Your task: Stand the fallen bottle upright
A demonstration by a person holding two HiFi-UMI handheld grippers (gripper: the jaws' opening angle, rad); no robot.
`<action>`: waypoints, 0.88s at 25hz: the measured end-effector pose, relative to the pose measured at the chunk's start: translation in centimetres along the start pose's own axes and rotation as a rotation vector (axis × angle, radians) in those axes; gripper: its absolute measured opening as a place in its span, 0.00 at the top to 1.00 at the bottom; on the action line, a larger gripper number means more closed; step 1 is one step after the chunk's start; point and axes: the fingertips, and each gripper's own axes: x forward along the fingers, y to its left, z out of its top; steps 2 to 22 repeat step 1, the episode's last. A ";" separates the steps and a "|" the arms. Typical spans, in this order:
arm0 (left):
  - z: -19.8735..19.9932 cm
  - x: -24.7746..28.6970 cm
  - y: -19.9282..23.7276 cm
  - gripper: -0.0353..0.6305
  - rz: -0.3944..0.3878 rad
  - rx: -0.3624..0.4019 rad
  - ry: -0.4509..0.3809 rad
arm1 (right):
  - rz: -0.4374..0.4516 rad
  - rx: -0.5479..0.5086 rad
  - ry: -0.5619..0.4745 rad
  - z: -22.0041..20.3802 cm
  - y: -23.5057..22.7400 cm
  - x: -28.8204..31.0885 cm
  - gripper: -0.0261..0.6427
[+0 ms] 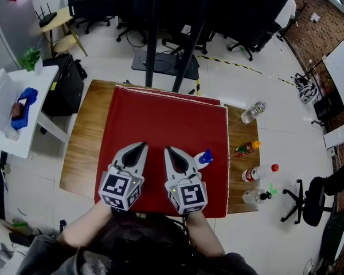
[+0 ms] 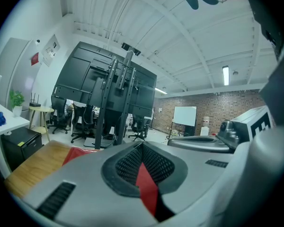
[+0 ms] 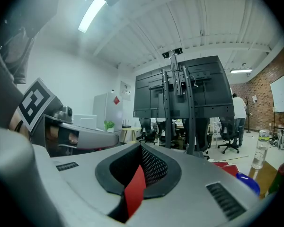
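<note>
Wooden table [image 1: 80,148] across the middle, mostly covered by a red mat [image 1: 160,119]. On the near edge of that mat, left gripper [image 1: 139,150] and right gripper [image 1: 171,152] side by side, pointing far. Jaws of each pressed together, with nothing between them but a sliver of red mat showing beneath.

Along the bare right strip of the table, four bottles well apart from the grippers: a clear bottle [image 1: 253,112] farthest, then an orange-capped sauce bottle [image 1: 247,149], a red-capped bottle [image 1: 260,172] and a black-capped clear bottle [image 1: 256,196] nearest. Hard to tell upright from lying at this steep angle.

Just right of the right gripper, on the mat, a small blue-capped bottle [image 1: 204,157], low and partly hidden, probably the fallen one. Likely light, thin plastic, round and smooth, so prone to rolling off or slipping out of a hard pinch. Best taken across the body just below the cap with the right jaws opened first, then tipped onto its base and released gently.
</note>
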 end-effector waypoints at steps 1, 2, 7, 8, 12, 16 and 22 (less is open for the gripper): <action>0.1 0.1 0.0 0.91 -0.001 0.001 -0.001 | -0.003 0.007 -0.009 0.2 -0.1 0.0 0.96; 0.1 0.1 0.0 0.91 -0.001 0.001 -0.001 | -0.003 0.007 -0.009 0.2 -0.1 0.0 0.96; 0.1 0.1 0.0 0.91 -0.001 0.001 -0.001 | -0.003 0.007 -0.009 0.2 -0.1 0.0 0.96; 0.1 0.1 0.0 0.91 -0.001 0.001 -0.001 | -0.003 0.007 -0.009 0.2 -0.1 0.0 0.96; 0.1 0.1 0.0 0.91 -0.001 0.001 -0.001 | -0.003 0.007 -0.009 0.2 -0.1 0.0 0.96; 0.1 0.1 0.0 0.91 -0.001 0.001 -0.001 | -0.003 0.007 -0.009 0.2 -0.1 0.0 0.96; 0.1 0.1 0.0 0.91 -0.001 0.001 -0.001 | -0.003 0.007 -0.009 0.2 -0.1 0.0 0.96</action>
